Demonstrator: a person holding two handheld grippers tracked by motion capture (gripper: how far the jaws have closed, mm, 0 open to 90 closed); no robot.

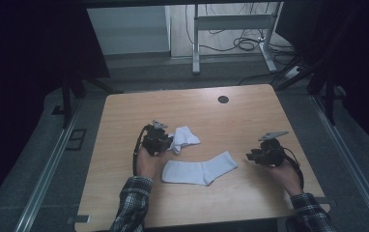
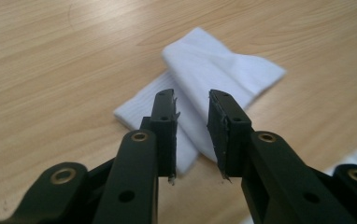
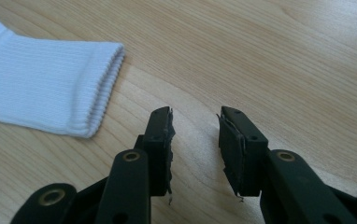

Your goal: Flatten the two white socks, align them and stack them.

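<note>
Two white socks lie on the wooden table (image 1: 124, 111). A folded sock (image 1: 185, 137) sits left of centre, and my left gripper (image 1: 169, 140) is right beside it, pointing at it. In the left gripper view the jaws (image 2: 193, 95) stand a little apart over this folded sock (image 2: 242, 70), with nothing pinched between them. A longer sock (image 1: 199, 170) lies flat nearer the front. My right gripper (image 1: 249, 155) hovers to the right of its cuff. Its jaws (image 3: 195, 112) are open over bare wood, with the ribbed cuff (image 3: 50, 88) off to the left.
A dark round cable hole (image 1: 223, 99) sits near the table's far edge. Behind the table stand a white desk frame (image 1: 231, 29) and loose cables (image 1: 248, 43) on the floor. Metal rails (image 1: 47, 169) run along both sides.
</note>
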